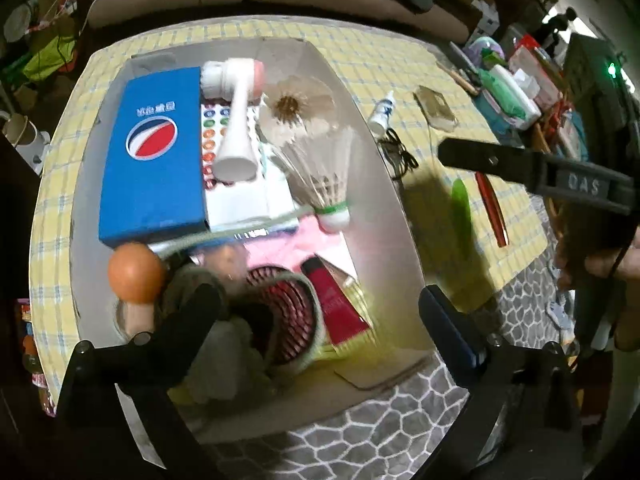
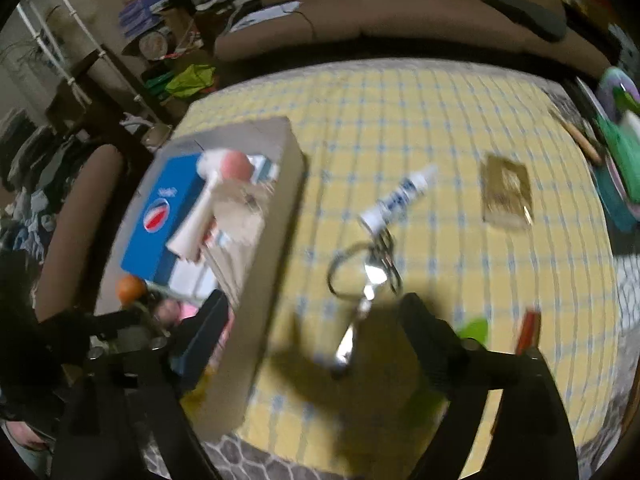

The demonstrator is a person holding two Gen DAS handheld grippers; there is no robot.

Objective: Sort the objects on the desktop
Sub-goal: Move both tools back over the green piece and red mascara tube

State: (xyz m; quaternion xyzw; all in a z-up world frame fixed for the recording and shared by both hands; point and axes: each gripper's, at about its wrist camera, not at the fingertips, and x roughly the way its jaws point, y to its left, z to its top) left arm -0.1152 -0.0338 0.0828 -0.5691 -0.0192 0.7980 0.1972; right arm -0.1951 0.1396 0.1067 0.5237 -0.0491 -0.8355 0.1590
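My left gripper (image 1: 320,320) hangs open over a cardboard box (image 1: 384,184) on the yellow checked tablecloth. Inside the box lie a blue Pepsi carton (image 1: 152,152), a white facial brush (image 1: 236,120), a shuttlecock (image 1: 328,176), an orange ball (image 1: 136,272), a round red comb (image 1: 284,312) and a red tube (image 1: 340,304). Nothing is between the pads. My right gripper (image 2: 316,336) is open beside the box (image 2: 260,248), above a key ring with a metal clip (image 2: 368,276). A small white bottle (image 2: 396,200) lies just beyond the keys.
On the cloth right of the box lie a gold packet (image 2: 506,196), a green piece (image 1: 460,204) and a red stick (image 1: 492,208). Clutter crowds the table's right end (image 1: 516,92). A brown sofa (image 2: 400,12) stands behind the table.
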